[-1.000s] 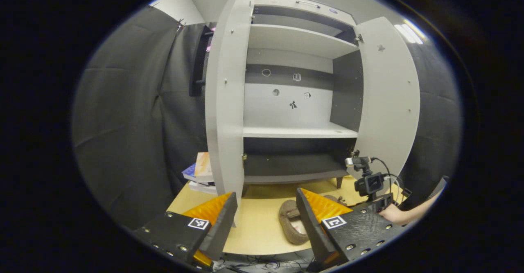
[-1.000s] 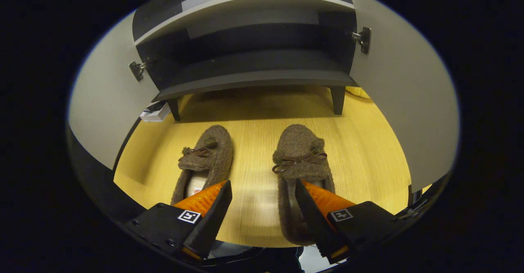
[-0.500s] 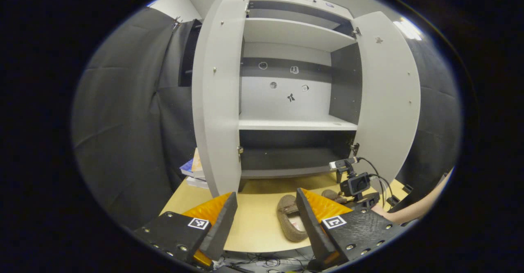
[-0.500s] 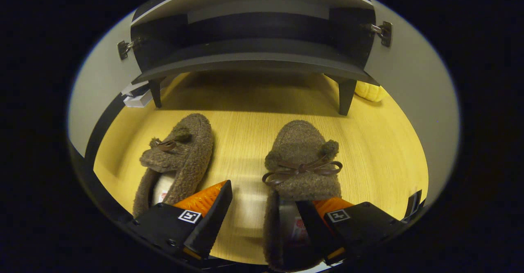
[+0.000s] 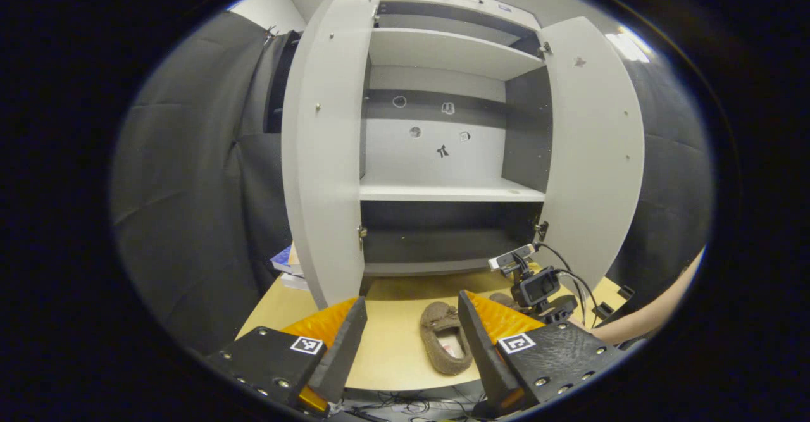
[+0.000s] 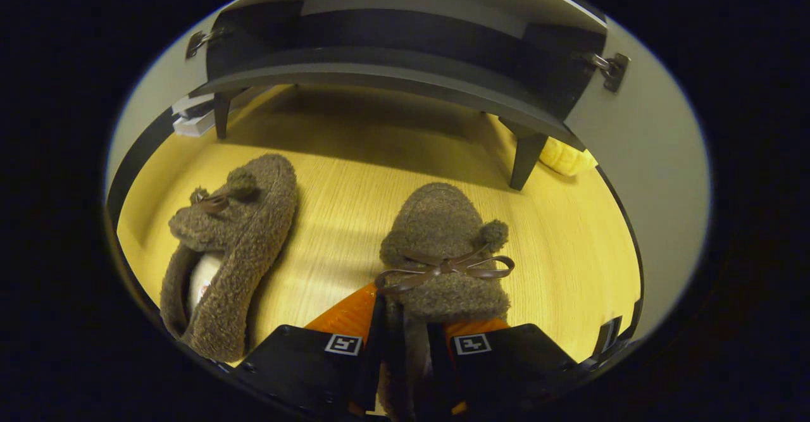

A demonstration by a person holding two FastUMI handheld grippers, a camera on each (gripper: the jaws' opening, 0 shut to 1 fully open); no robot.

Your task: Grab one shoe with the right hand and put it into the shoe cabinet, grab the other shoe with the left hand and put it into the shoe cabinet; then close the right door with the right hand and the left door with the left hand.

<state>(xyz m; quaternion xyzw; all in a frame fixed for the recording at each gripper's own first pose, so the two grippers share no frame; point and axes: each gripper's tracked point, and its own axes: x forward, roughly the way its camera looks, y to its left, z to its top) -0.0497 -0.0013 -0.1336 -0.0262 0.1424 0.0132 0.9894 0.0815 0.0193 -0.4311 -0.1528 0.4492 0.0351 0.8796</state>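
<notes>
Pinching the right shoe [image 6: 443, 245] at its left wall: right gripper [image 6: 405, 352], fingers nearly together on the fuzzy rim, low over the table [image 6: 569, 245]. Left shoe [image 6: 228, 245] lies at 9 o'clock, apart, untouched. Left gripper [image 5: 411, 340] hangs level and back from the cabinet [image 5: 443, 188], fingers spread, holding nothing. Left gripper view adds both doors [image 5: 323, 156] open, shelves bare, books [image 5: 285, 264] at 8 o'clock, forearm [image 5: 639, 321] at 4 o'clock. Right gripper view adds a yellow object [image 6: 566, 156] beside the cabinet leg.
</notes>
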